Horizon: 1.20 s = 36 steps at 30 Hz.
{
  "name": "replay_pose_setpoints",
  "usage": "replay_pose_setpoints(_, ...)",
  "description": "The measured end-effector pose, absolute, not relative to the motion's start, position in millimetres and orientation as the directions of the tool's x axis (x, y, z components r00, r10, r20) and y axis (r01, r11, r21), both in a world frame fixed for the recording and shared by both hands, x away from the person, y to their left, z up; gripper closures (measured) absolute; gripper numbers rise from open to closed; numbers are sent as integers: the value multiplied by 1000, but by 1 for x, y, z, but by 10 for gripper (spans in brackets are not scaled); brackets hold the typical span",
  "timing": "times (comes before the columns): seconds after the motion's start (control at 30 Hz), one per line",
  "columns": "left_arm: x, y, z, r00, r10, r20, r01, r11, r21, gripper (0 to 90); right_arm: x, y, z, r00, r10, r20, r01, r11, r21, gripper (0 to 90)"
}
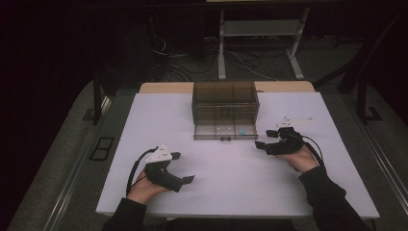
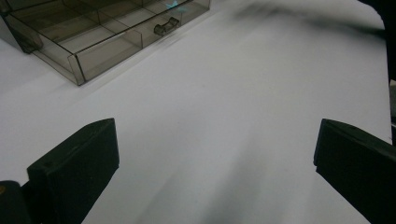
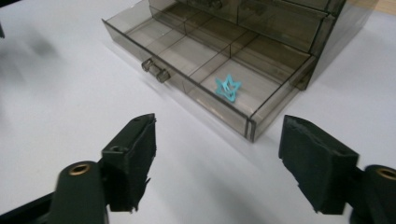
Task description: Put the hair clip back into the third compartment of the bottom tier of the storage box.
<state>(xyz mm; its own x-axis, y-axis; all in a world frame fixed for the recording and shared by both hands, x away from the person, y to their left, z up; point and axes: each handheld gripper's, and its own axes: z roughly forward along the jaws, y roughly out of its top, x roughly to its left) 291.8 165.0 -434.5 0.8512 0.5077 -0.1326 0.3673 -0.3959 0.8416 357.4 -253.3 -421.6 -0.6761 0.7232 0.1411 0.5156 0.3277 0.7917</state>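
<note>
A smoky clear drawer cabinet (image 1: 225, 98) stands at the back middle of the white table (image 1: 231, 178). Its bottom drawer (image 1: 211, 131) is pulled out, and a small blue star-shaped piece (image 1: 242, 130) lies in the right compartment. In the right gripper view the star (image 3: 228, 87) rests behind the drawer front (image 3: 205, 100), right of the handle (image 3: 155, 70). My right gripper (image 1: 265, 138) is open just right of the drawer, holding nothing. My left gripper (image 1: 183, 167) is open over bare table at the front left. The drawer (image 2: 107, 42) lies far ahead of its jaws.
The table's far edge shows a wooden strip (image 1: 163, 87). Beyond it are a metal desk frame (image 1: 260, 43) and cables (image 1: 178, 62) on the floor. Black bars (image 1: 97, 98) flank the table on both sides.
</note>
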Motion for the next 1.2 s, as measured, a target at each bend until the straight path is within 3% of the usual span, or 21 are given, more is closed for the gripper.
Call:
replay_pose_setpoints(0.4, 291, 165, -434, 853, 506, -129, 363, -398, 843, 0, 329, -266, -421, -676, 723, 141, 500, 310, 809, 114)
replay_pose_setpoints(1.2, 290, 163, -433, 858, 500, -118, 355, -410, 840, 0, 277, -282, -434, -662, 742, 112, 459, 282, 843, 105)
